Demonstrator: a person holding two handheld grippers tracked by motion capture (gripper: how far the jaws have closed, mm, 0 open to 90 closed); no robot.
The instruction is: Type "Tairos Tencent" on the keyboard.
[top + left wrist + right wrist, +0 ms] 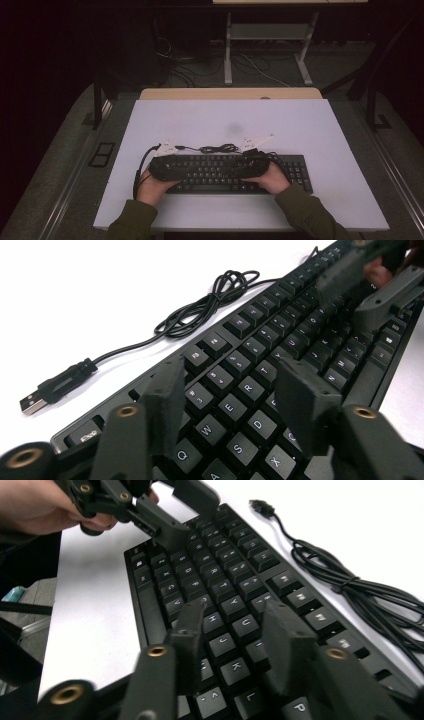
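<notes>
Black keyboard (235, 172) lay at the white table's (320, 130) 6 o'clock edge; left gripper (227, 390) and right gripper (232, 630) hovered over its keys, jaws parted, grasping nothing. Coiled USB cable (217, 148) sat at 12 o'clock; bare tabletop beyond, dark room around.

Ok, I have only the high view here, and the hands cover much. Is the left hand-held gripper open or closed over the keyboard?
Observer: Open. The left hand-held gripper has its jaws apart above the W, E, R and D keys of the keyboard, with nothing between them.
Operator: And the other one?
Observer: Also open. The right hand-held gripper hangs above the U, J and K keys.
Operator: Is anything plugged in?
Observer: No. The USB plug lies free on the white table, and its cable is gathered in loose loops beside the keyboard.
</notes>
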